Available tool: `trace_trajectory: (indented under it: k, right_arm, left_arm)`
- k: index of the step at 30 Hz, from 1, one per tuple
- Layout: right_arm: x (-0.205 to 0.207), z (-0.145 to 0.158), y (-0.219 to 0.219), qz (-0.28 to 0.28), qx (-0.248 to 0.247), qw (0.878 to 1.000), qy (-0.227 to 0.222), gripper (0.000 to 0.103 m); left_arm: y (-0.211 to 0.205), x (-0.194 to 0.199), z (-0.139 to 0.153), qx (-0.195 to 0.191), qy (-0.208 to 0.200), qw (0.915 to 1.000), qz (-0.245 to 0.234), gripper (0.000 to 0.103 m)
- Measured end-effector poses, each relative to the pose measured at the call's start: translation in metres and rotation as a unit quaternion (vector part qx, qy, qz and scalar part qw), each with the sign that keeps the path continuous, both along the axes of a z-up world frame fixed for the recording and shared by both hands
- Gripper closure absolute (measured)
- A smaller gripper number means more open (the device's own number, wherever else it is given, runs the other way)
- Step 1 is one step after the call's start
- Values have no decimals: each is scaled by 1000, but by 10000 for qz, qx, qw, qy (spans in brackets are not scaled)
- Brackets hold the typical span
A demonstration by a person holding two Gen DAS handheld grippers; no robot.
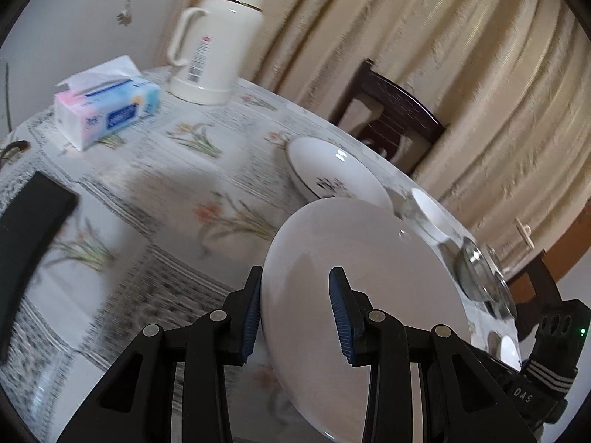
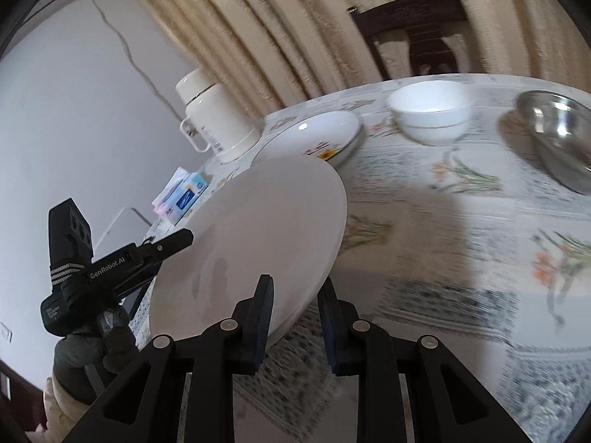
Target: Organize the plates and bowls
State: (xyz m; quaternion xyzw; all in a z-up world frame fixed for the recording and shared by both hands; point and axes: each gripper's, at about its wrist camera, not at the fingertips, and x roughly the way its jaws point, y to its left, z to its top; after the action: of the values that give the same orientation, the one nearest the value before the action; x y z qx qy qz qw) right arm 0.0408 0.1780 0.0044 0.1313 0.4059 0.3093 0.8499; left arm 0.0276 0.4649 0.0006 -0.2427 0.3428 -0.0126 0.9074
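Carrying step, most likely. Big white plate (image 1: 354,295) up off the table (image 1: 155,184), tilted, left gripper (image 1: 295,313) and right gripper (image 2: 295,317) jaws clamped on opposite rims. Next: lower gently onto flowered plate (image 2: 314,136).

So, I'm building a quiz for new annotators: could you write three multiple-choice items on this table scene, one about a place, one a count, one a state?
1. Where does the tissue box stand?
A. beside the thermos
B. inside the steel bowl
C. on the chair

2. How many bowls stand on the table?
A. none
B. two
C. five

3. How is the plain white plate held?
A. flat on the cloth, untouched
B. tilted, between both grippers
C. stacked under a bowl

Answers:
1 A: the box sits near the cream thermos.
2 B: a white bowl and a steel bowl.
3 B: the left gripper and the right gripper each straddle its rim.
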Motion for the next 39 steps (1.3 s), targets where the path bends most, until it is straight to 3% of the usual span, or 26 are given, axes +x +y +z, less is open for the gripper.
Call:
trace_trajectory:
  k: [20, 39]
  right_arm:
    - [-48, 8, -145, -1316, 339, 9906, -137, 77]
    - [-107, -3, -276, -2701, 403, 9619, -92, 77]
  left_arm:
    - [-154, 15, 13, 181, 48, 9916, -1277, 66]
    - [-322, 24, 13, 281, 167, 9599, -2783, 66]
